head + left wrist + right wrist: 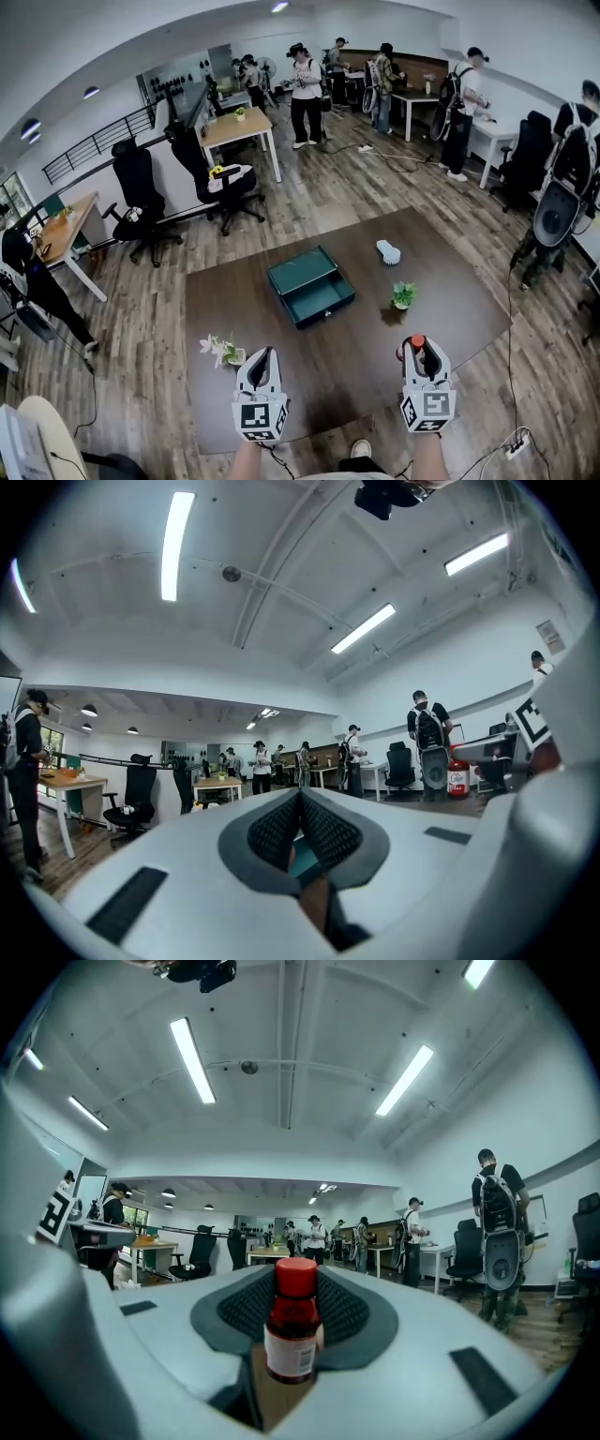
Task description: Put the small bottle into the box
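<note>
Here, both forward-pointing: right hand-held gripper (pixel 423 349) clamped on small bottle (pixel 292 1327), left hand-held gripper (pixel 262 357) alongside, jaws together.

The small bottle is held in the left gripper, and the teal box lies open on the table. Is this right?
Not quite. The right gripper view shows the small bottle held in the right gripper; the left gripper is shut and empty. The teal box does lie open on the table.
</note>
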A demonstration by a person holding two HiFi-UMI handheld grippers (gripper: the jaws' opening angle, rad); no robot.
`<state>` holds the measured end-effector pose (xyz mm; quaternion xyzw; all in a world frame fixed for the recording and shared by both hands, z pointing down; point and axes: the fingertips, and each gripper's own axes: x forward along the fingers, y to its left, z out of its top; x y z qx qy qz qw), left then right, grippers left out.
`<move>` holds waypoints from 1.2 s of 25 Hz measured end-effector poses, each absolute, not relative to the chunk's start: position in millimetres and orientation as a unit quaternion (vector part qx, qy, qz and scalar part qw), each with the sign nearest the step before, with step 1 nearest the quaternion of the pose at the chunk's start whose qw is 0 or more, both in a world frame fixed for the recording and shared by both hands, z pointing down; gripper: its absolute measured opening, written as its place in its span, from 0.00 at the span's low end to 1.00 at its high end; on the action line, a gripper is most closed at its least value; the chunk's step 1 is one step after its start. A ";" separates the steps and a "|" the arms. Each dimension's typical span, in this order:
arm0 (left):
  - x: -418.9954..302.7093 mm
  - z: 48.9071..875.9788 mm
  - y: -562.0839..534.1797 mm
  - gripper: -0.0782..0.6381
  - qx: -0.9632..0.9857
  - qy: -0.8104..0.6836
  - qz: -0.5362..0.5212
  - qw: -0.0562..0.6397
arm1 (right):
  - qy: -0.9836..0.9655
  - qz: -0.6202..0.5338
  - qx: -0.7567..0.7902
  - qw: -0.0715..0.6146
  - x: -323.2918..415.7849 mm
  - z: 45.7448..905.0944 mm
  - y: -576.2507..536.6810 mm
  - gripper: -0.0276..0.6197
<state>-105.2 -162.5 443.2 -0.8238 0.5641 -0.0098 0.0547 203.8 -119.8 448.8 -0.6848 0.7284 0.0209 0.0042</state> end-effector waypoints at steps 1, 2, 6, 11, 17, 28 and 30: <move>-102.0 442.6 -165.3 0.11 -0.823 0.565 -0.010 0.055 | 0.729 0.021 -0.684 0.003 206.5 448.6 -122.8 0.25; -98.2 442.0 -168.0 0.11 -0.823 0.565 -0.011 0.055 | 0.730 0.022 -0.683 0.002 209.7 448.3 -125.7 0.25; -78.1 441.1 -178.5 0.11 -0.822 0.566 -0.014 0.057 | 0.733 0.022 -0.680 0.001 227.6 448.8 -136.8 0.25; -48.6 441.2 -193.8 0.11 -0.820 0.570 -0.010 0.047 | 0.738 0.019 -0.675 0.003 258.3 450.4 -152.2 0.25; -15.4 442.9 -205.9 0.11 -0.814 0.579 -0.012 0.044 | 0.746 0.019 -0.666 0.003 294.8 451.0 -171.7 0.25; -18.4 450.1 -217.7 0.11 -0.787 0.615 -0.025 0.047 | 0.774 0.007 -0.633 0.009 293.7 463.3 -215.8 0.25; -28.2 451.4 -222.5 0.11 -0.779 0.625 -0.022 0.046 | 0.783 0.010 -0.622 0.008 282.7 463.2 -227.3 0.25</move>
